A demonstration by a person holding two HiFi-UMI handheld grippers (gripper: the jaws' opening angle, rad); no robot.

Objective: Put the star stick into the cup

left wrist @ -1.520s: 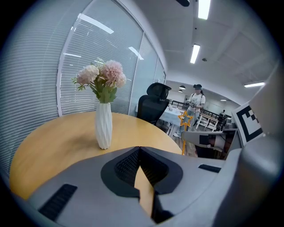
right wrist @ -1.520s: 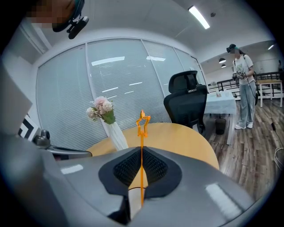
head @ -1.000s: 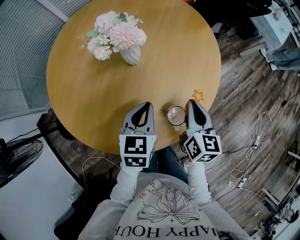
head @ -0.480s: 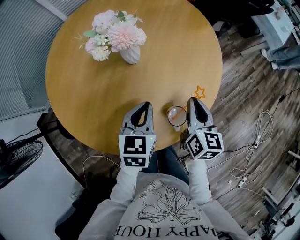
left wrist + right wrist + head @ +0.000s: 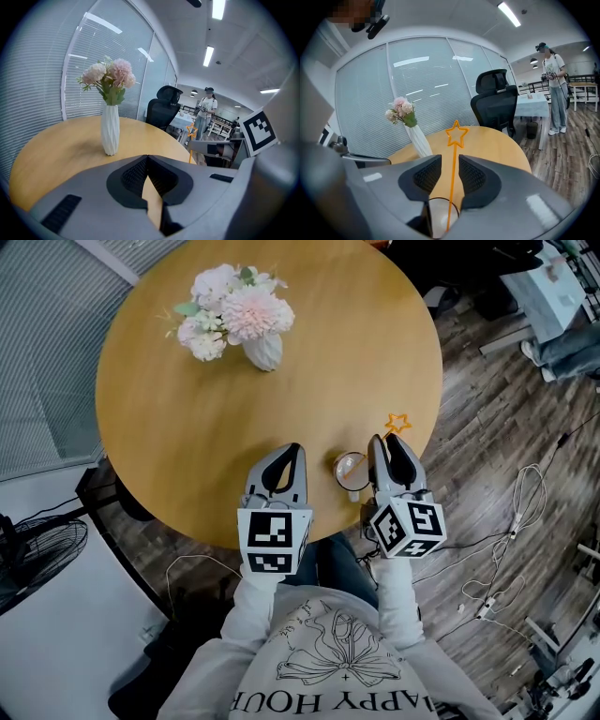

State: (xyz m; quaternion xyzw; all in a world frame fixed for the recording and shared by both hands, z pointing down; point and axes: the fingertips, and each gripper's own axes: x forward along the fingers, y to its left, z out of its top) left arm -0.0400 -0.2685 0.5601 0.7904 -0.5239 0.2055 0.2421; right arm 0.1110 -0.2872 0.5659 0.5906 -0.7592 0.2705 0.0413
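Observation:
An orange star stick (image 5: pixel 398 422) stands with its lower end in the clear cup (image 5: pixel 352 468) near the table's front edge and leans out to the right. In the right gripper view the star stick (image 5: pixel 453 173) rises from the cup (image 5: pixel 439 214) between the jaws. My right gripper (image 5: pixel 388 442) is opening, and its pads stand apart from the stick on both sides. Left of the cup, my left gripper (image 5: pixel 285 452) hovers shut with nothing in it. The star (image 5: pixel 191 130) also shows in the left gripper view.
A white vase of pink flowers (image 5: pixel 261 345) stands at the back of the round wooden table (image 5: pixel 187 418). Beyond the table are an office chair (image 5: pixel 494 101) and a person (image 5: pixel 553 89). Cables (image 5: pixel 516 521) lie on the wooden floor at the right.
My right gripper's jaws have parted and let go of the star stick, which stays in the cup. The left gripper has not moved.

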